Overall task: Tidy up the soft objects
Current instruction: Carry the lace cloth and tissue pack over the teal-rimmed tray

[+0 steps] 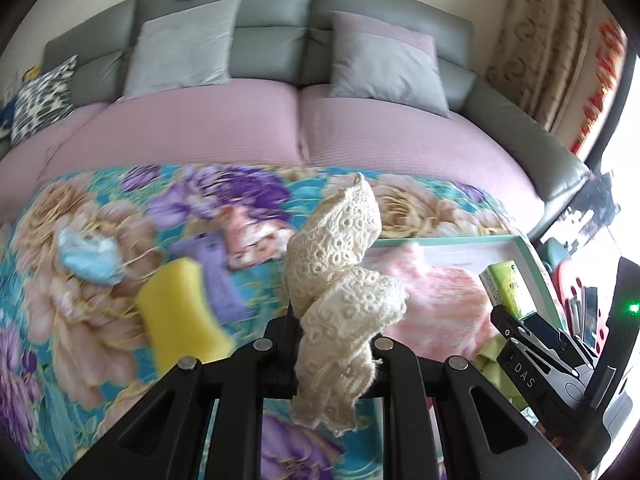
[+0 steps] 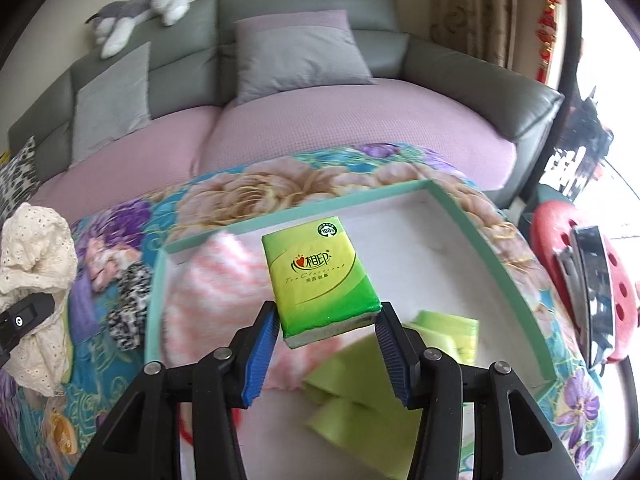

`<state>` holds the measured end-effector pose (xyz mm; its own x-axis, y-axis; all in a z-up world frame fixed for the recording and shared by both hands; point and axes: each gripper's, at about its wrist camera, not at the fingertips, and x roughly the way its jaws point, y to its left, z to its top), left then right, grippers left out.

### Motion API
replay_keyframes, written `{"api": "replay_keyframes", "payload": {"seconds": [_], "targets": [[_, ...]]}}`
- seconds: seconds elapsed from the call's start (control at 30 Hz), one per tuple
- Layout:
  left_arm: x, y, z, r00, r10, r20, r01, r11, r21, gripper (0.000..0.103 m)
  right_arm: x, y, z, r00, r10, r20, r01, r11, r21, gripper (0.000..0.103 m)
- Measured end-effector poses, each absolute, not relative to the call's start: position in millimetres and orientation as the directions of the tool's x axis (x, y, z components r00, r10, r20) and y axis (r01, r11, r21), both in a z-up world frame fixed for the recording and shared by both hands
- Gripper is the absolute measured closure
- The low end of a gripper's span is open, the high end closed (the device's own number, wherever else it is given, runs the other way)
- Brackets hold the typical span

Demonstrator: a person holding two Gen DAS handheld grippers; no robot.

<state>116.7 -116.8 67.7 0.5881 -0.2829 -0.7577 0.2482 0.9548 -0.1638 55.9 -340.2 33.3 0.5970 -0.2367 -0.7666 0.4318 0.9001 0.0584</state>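
My left gripper [image 1: 334,332] is shut on a cream lace cloth [image 1: 344,280], held above the floral blanket [image 1: 80,300]; the cloth also shows at the left of the right wrist view [image 2: 36,264]. My right gripper [image 2: 326,322] is shut on a green tissue pack [image 2: 320,276], held above the teal-rimmed white box [image 2: 460,216]. In the box lie a pink cloth [image 2: 212,280] and green packs [image 2: 360,396]. On the blanket lie a yellow sponge [image 1: 180,312], a blue face mask [image 1: 90,256], a purple pack [image 1: 216,280] and a pink pack [image 1: 252,240].
A grey sofa with pink seat covers [image 1: 200,128] and grey cushions [image 1: 184,48] stands behind the blanket. A plush toy [image 2: 140,8] lies on the sofa back. A black-and-white patterned cloth [image 2: 128,308] lies left of the box. A red stool [image 2: 568,288] stands at the right.
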Motion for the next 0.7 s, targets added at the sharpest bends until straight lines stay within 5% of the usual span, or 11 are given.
{"api": "replay_keyframes", "payload": {"seconds": [0.7], "targets": [[131.1, -236.1, 24.2, 0.478, -0.340, -0.810, 0.446, 0.888, -0.109, 0.081, 42.7, -393.5, 25.3, 0.564, -0.311, -0.765, 0.560, 0.825, 0.078, 0.050]]}}
